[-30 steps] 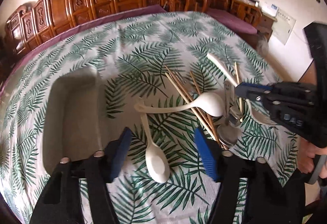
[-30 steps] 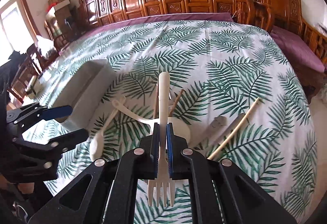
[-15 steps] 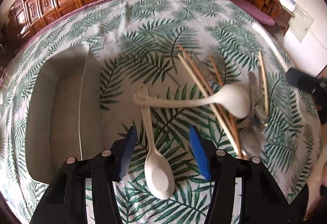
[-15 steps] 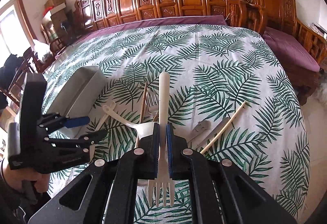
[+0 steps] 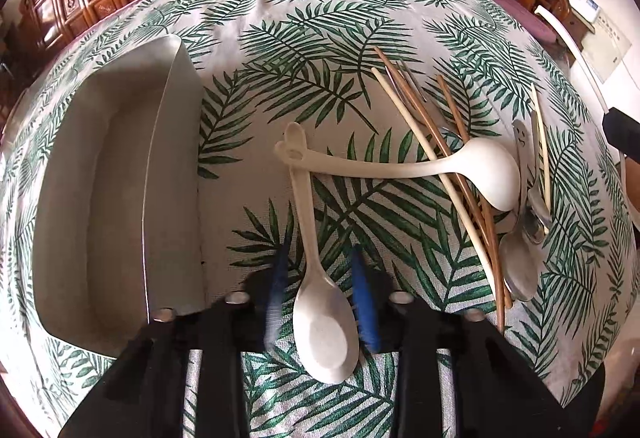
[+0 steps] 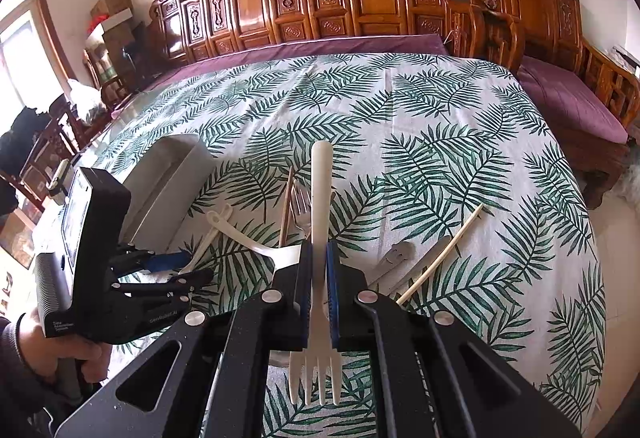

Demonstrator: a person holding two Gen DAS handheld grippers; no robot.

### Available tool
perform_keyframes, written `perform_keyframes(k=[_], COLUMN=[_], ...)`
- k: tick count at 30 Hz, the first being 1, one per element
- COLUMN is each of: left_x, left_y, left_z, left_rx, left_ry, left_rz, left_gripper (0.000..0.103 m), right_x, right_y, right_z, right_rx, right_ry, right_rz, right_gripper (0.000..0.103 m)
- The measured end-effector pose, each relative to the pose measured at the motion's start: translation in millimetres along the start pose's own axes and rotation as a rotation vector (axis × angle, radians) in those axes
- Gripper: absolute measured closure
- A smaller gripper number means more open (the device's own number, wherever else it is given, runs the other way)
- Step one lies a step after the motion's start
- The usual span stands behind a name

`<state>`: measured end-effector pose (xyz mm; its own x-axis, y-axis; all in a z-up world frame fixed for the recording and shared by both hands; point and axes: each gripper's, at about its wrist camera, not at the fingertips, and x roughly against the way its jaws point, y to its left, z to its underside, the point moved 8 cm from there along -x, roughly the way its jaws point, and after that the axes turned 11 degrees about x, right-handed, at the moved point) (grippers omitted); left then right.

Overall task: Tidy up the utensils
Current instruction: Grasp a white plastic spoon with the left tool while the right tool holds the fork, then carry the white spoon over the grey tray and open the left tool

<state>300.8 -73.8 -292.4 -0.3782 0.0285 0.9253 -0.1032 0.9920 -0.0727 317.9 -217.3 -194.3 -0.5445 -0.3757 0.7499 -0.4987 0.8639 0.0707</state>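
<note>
Left tongs [image 5: 320,294], released, straddle the neck of a cream spoon [image 5: 322,322] lying on the surface [image 5: 320,38] beside the tray [image 5: 100,198]; right tongs [image 6: 319,302] clench a fork [image 6: 318,278] mid-handle; both utensils look light, stiff, slippery plastic, best gripped across the handle.

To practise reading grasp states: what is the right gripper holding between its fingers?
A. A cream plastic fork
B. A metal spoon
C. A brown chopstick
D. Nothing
A: in the right wrist view the right gripper is shut on the cream plastic fork, with the tines pointing back toward the camera and the handle sticking forward.
</note>
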Motion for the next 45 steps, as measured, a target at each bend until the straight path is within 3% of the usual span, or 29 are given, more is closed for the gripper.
perform_keyframes(k=[5,7,17,29,36,45], left_x=[2,4,19,73,98,109], left_y=[-2,-5,-13,-30,-16,22], left_z=[1,0,-4,-56,-85,-87], left_rx=[-0.005,-0.01,-0.04,-0.054,-0.042,-0.02], left_ry=[-0.01,-0.018,-0.078,-0.211,-0.272,-0.285], left_rz=[0.009,0.015,0.033,0.065,0.059,0.058], left_gripper=[0.089,0.096,0.097,0.097,0.097,0.097], right_x=[2,2,4,8,13,7], right_y=[-1,-2,-4,-3,4,32], right_z=[-1,-2,-3,-6,-11,-25], right_rx=[-0.003,-0.004,-0.002,-0.001,0.014,0.044], right_ry=[-0.005,-0.006,-0.008,-0.017,-0.031,-0.035], right_rz=[0.001,0.002,0.006,0.009,0.004,-0.014], right_gripper=[0.095,0.095,0.095,0.095,0.095,0.095])
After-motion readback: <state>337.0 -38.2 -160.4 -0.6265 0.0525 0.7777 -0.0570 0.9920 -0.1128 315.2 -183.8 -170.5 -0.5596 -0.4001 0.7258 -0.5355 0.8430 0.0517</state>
